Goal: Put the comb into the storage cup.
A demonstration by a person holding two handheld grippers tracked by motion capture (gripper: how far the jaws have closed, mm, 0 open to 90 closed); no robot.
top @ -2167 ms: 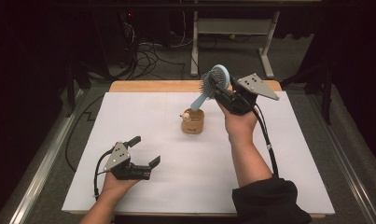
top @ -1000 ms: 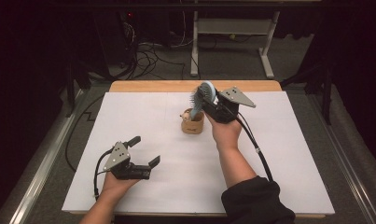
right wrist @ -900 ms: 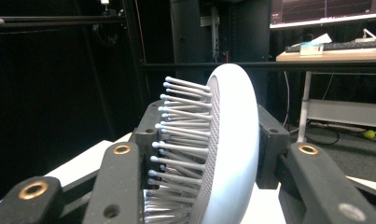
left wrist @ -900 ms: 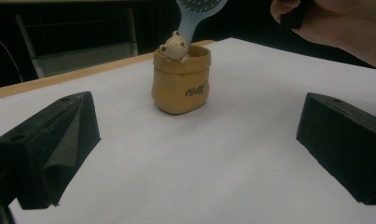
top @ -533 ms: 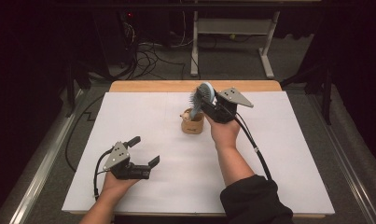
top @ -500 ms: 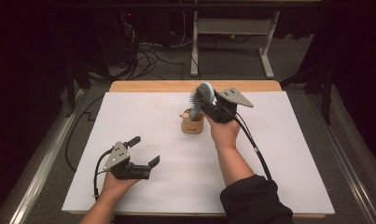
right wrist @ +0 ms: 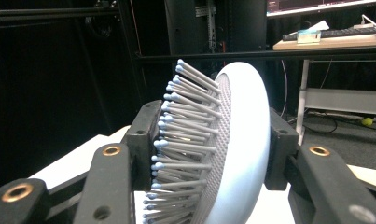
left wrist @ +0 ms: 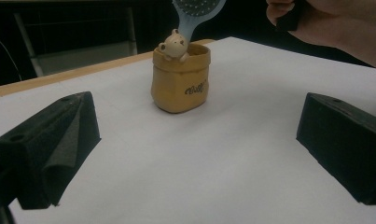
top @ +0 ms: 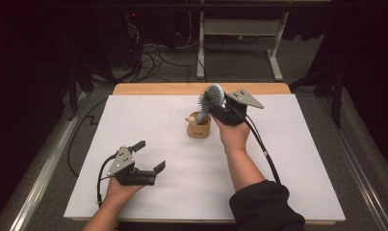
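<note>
Since the earliest frame, right gripper [top: 219,108] came in from the right with the brush [top: 209,101] and the handle now stands in the cup [top: 199,126]; over the last half second no visible shift, but its jaws have just been opening a little, brush head between them. Left gripper [top: 149,156] same spot as before.

Left to right: left gripper low on the near-left part of the white sheet [top: 288,159], held in the left hand [top: 115,188], jaws wide apart, nothing between them. In the left gripper view both black pads [left wrist: 50,147] flank bare sheet, cup [left wrist: 180,77] straight ahead and well apart from them.

Cup sits about mid-table, toward the far edge, tan, with a small bear figure [left wrist: 173,45] at its rim. Brush handle [left wrist: 188,28] goes down into the cup beside the bear, brush tilted up and to the right.

Right gripper just right of the cup, above the sheet, right hand [top: 234,135] behind it. Right gripper view: brush head [right wrist: 213,154] between the two pads, bristles facing the left pad [right wrist: 146,140], smooth back at the right pad; whether the pads press on it I cannot tell.
</note>
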